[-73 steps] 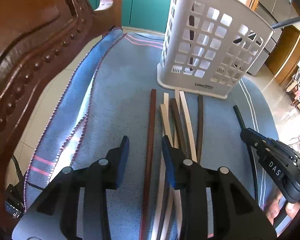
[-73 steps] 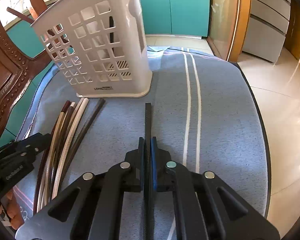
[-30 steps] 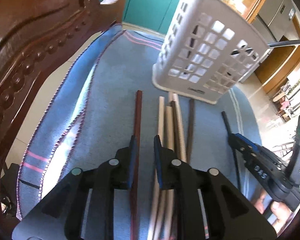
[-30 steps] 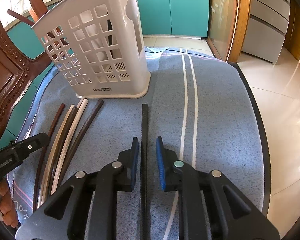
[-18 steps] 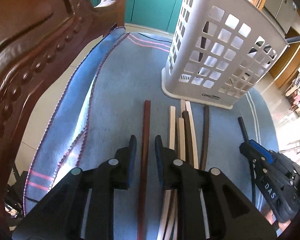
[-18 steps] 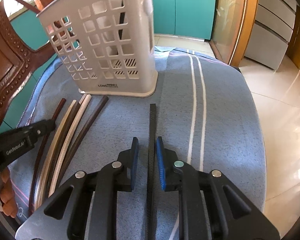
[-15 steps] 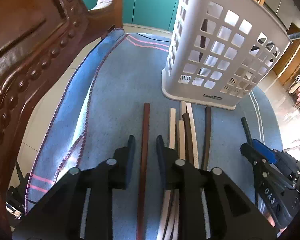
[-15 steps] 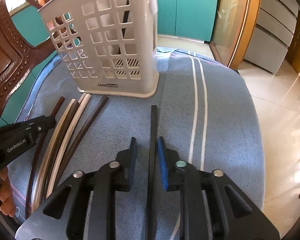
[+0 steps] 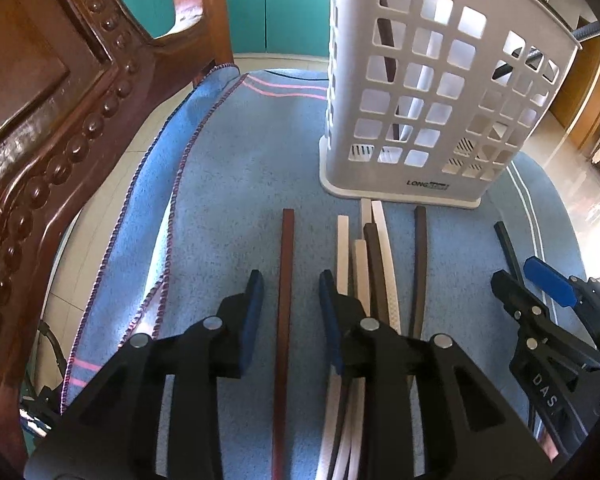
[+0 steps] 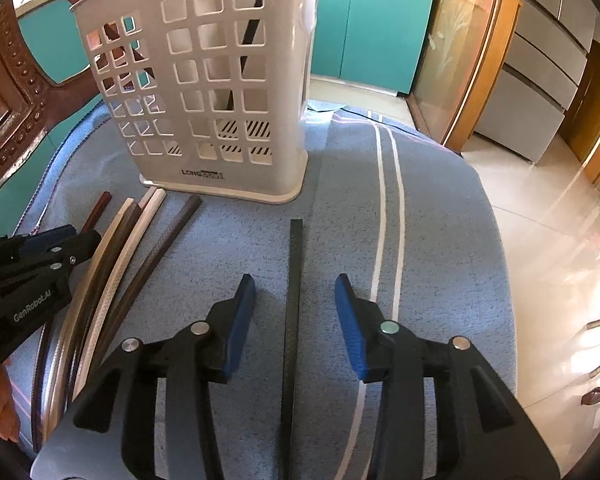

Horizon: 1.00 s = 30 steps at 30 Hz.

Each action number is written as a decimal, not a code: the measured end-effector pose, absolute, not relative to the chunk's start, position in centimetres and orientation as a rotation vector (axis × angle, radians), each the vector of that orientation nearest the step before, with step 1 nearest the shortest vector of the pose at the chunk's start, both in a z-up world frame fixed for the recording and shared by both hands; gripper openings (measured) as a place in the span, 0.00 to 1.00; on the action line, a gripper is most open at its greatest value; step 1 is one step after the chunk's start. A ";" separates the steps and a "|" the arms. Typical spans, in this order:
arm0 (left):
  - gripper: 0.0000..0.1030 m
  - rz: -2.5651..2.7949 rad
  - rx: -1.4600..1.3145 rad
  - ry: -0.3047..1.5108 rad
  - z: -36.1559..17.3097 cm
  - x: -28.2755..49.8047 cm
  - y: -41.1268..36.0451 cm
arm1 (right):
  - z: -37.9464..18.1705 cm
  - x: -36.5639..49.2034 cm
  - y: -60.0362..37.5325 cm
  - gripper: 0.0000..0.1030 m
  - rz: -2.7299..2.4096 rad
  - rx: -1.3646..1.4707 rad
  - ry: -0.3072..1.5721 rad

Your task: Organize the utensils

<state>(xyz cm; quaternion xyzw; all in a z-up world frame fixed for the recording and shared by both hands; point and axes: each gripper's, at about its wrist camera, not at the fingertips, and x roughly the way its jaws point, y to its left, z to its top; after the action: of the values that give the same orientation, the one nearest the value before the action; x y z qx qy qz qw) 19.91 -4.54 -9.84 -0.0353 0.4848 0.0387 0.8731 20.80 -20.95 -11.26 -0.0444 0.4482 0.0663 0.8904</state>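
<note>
A reddish-brown chopstick lies on the blue cloth between the fingers of my left gripper, whose jaws are opening; the pads stand clear of it. Beside it lies a bundle of white and dark chopsticks. A black chopstick lies between the fingers of my right gripper, jaws also opening, pads apart from it. The white slotted utensil basket stands upright behind them with a few sticks inside. The right gripper shows at the right of the left wrist view, the left gripper at the left of the right wrist view.
A blue cloth with white stripes covers the round table. A carved wooden chair back rises close on the left. Teal cabinets and tiled floor lie beyond the table's edge.
Both grippers' jaws have spread wider around their chopsticks, which stay flat on the cloth. The left gripper has shifted slightly, so the basket looks nearer and more upright.
</note>
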 end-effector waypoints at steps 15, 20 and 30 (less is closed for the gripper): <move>0.29 0.083 -0.070 1.019 -9.7 19.6 -4.7 | -11.0 21.6 -21.9 0.07 0.149 -0.041 0.932; 0.17 0.094 -0.079 1.014 -9.6 19.5 -4.6 | -11.1 21.6 -21.8 0.07 0.160 -0.019 0.938; 0.13 0.107 -0.093 1.018 -9.6 19.1 -4.3 | -10.8 21.0 -21.6 0.07 0.156 -0.033 0.934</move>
<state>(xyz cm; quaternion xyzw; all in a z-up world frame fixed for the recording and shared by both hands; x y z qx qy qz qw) 19.05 -4.28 -9.57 -0.0447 0.4870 0.0510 0.8708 20.97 -21.61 -10.85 -0.0159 0.4499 0.0749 0.8898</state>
